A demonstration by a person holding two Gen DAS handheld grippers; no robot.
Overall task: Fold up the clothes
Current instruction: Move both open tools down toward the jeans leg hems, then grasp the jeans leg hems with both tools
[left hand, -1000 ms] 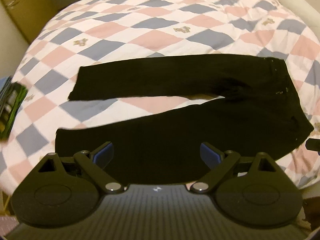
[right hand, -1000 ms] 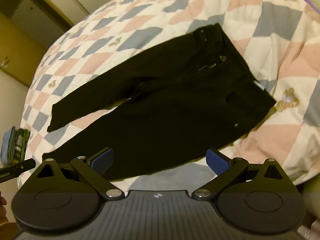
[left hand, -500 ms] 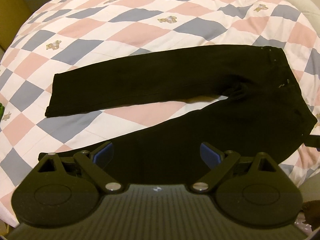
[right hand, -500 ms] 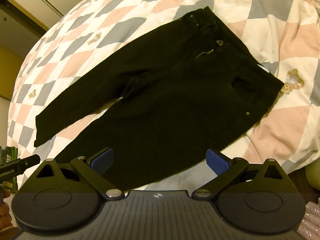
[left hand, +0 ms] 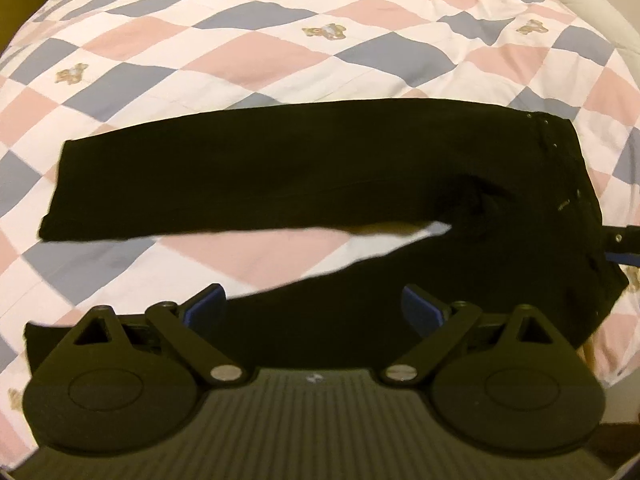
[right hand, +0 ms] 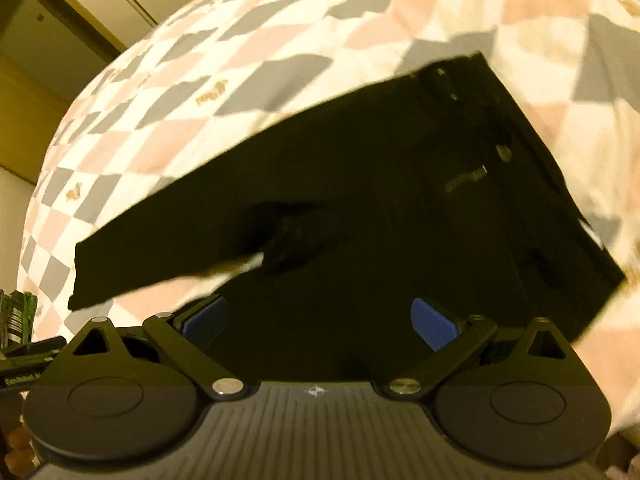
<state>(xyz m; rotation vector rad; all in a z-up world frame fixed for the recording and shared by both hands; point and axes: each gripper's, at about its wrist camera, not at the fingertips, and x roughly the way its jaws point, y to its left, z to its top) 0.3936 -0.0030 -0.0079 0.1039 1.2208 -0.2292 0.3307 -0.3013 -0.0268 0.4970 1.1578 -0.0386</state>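
Black trousers [left hand: 304, 176] lie flat on the checked quilt [left hand: 248, 56], legs spread in a V toward the left, waistband at the right. They also show in the right wrist view [right hand: 384, 200], with the button and zip near the waistband. My left gripper [left hand: 314, 310] is open and empty, hovering over the near leg. My right gripper [right hand: 318, 322] is open and empty, low over the near leg close to the crotch. The right gripper's tip [left hand: 622, 242] shows at the waistband in the left wrist view.
The quilt has pink, grey-blue and white diamonds with small bear prints and covers the whole bed. A green and dark object [right hand: 16, 320] sits past the bed's left edge. Cupboard doors [right hand: 92, 4] stand behind the bed.
Both grippers have moved down and closer to the trousers. The left view has shifted left to right along the legs. The right gripper now reaches the waistband edge. Both stay open.
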